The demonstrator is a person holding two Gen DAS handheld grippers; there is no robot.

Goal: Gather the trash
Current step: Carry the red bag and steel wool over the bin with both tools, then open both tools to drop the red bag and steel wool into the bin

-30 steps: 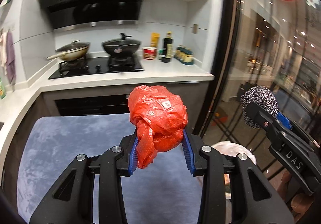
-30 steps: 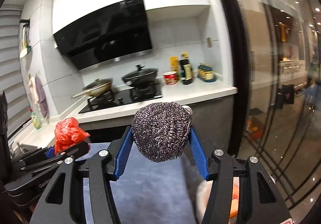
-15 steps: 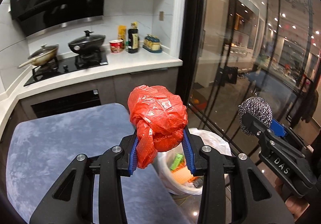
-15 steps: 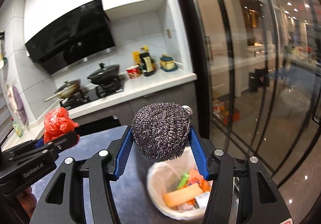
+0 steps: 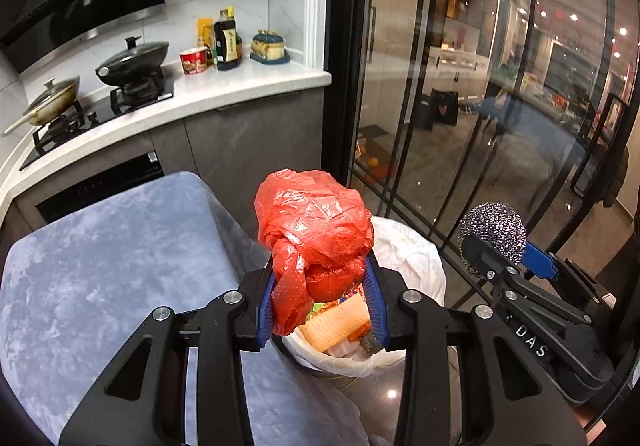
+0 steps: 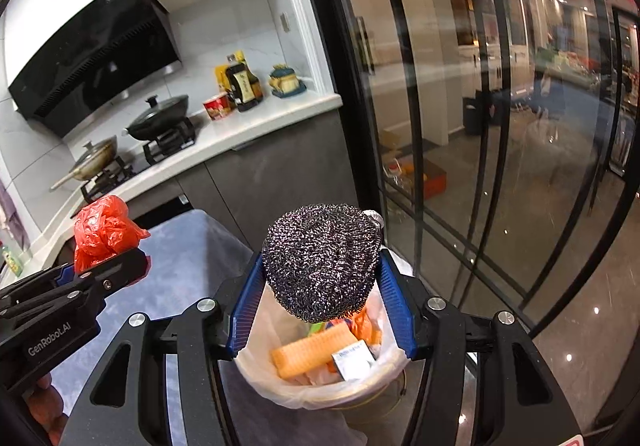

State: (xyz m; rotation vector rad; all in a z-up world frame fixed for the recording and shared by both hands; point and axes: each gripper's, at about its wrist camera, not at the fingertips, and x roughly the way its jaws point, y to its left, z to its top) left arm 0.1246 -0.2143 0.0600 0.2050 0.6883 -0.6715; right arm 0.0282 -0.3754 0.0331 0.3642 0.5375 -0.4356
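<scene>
A crumpled red plastic bag (image 5: 316,230) is clamped between the blue pads of my left gripper (image 5: 320,286), which hangs over the near rim of a trash bin (image 5: 416,258) lined with a white bag. My right gripper (image 6: 320,286) is shut on a steel wool scrubber (image 6: 322,262) and hovers above the same trash bin (image 6: 320,394). Orange packaging (image 6: 312,350) and a small white packet (image 6: 354,360) lie inside. The right gripper (image 5: 490,246) with the scrubber shows at the right of the left wrist view; the left gripper (image 6: 108,266) with the red bag (image 6: 104,230) shows at the left of the right wrist view.
A table under a blue-grey cloth (image 5: 112,258) stands just left of the bin. Behind it runs a white counter (image 5: 248,86) with a hob, a black wok (image 5: 132,60), a pan, bottles and a red cup. Glass doors (image 5: 480,106) rise right of the bin.
Both grippers swung to the right and downward, away from the table and hob. The lined bin came into view below and now lies under both of them. Both grips are unchanged.
</scene>
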